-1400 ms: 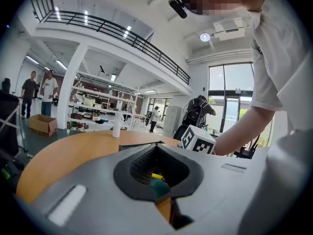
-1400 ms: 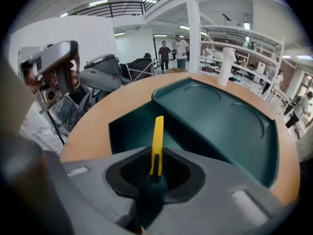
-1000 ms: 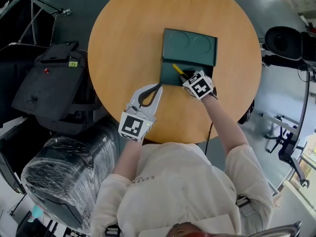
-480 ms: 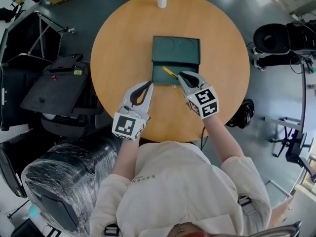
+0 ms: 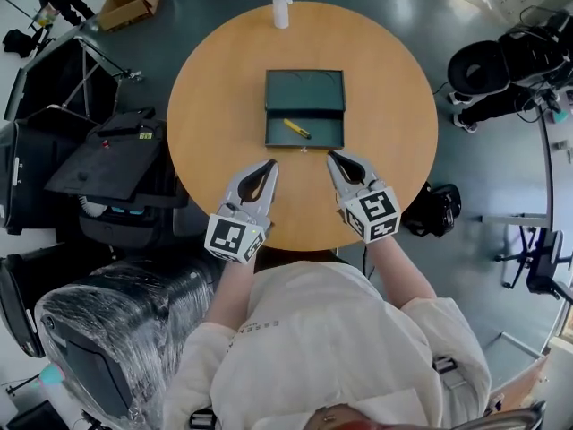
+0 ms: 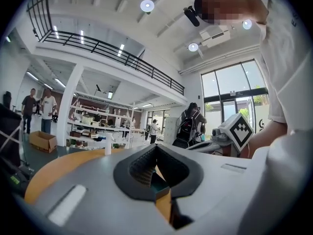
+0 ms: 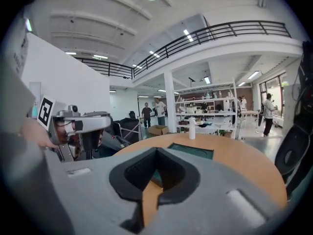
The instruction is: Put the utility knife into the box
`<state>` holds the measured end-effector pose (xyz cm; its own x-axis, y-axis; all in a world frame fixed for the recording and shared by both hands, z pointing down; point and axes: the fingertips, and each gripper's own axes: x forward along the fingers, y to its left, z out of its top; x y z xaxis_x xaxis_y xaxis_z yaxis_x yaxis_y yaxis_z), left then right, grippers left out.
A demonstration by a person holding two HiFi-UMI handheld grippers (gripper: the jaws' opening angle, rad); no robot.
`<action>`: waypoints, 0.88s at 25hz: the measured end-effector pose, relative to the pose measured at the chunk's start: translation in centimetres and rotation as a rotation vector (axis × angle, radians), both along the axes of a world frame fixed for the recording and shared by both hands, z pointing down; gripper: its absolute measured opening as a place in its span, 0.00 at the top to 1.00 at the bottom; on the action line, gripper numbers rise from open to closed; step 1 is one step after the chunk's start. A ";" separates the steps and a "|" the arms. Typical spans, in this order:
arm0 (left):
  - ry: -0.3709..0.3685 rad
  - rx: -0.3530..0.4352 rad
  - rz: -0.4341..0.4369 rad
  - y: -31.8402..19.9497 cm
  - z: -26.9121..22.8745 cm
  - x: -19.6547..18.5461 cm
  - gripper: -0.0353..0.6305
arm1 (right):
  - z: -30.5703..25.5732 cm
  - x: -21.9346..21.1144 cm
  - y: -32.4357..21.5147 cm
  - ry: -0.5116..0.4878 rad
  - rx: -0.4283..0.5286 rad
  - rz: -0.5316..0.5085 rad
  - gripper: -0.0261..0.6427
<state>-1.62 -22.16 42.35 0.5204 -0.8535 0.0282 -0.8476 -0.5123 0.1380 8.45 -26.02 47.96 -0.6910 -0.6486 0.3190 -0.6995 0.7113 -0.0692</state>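
Utility knife (image 5: 297,129): lies inside box (image 5: 304,92), long axis 10-to-4; sits at 10 o'clock from right gripper (image 5: 332,156), 1 o'clock from left gripper (image 5: 271,163); both closed, empty.

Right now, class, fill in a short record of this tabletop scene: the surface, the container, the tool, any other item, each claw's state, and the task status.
surface: round wooden table
container: dark green box, open, around mid-table
tool: yellow utility knife, lying inside the near half of the box
other item: white bottle, upright at the far edge
left: left claw shut, empty, on the person's side of the box
right: right claw shut, empty, close to the box front, not touching it
task status: knife is in the box
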 end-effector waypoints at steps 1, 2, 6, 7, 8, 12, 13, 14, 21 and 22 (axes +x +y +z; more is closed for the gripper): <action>-0.002 0.004 0.006 0.5 0.1 0.2 0.92 | 0.2 0.2 0.5 0.004 -0.006 0.002 0.97; -0.003 0.007 0.012 0.9 0.3 0.3 0.92 | 0.3 0.4 1.0 0.007 -0.008 0.005 0.97; -0.002 0.001 0.034 2.6 0.7 0.7 0.92 | 0.2 0.7 3.0 0.006 -0.003 0.012 0.97; -0.002 0.001 0.039 3.1 0.6 0.9 0.92 | 0.2 0.7 3.7 0.004 -0.003 0.013 0.97; -0.004 0.004 0.044 3.9 0.5 0.9 0.92 | 0.2 0.7 4.4 0.004 -0.004 0.015 0.97; -0.024 0.015 0.043 7.4 0.8 -0.1 0.92 | 0.3 0.2 7.9 0.011 0.005 0.034 0.97; -0.023 0.013 0.036 8.4 0.7 -0.6 0.92 | 0.2 0.0 9.0 0.012 0.008 0.038 0.97; -0.022 0.011 0.030 9.5 0.8 -1.0 0.92 | 0.0 -0.3 10.2 0.013 0.011 0.039 0.97; -0.015 0.023 0.040 17.2 0.4 -2.5 0.92 | -2.1 -1.3 17.9 0.032 0.068 0.042 0.97; -0.012 0.024 0.045 18.2 0.2 -2.5 0.92 | -2.4 -1.4 18.9 0.032 0.073 0.047 0.97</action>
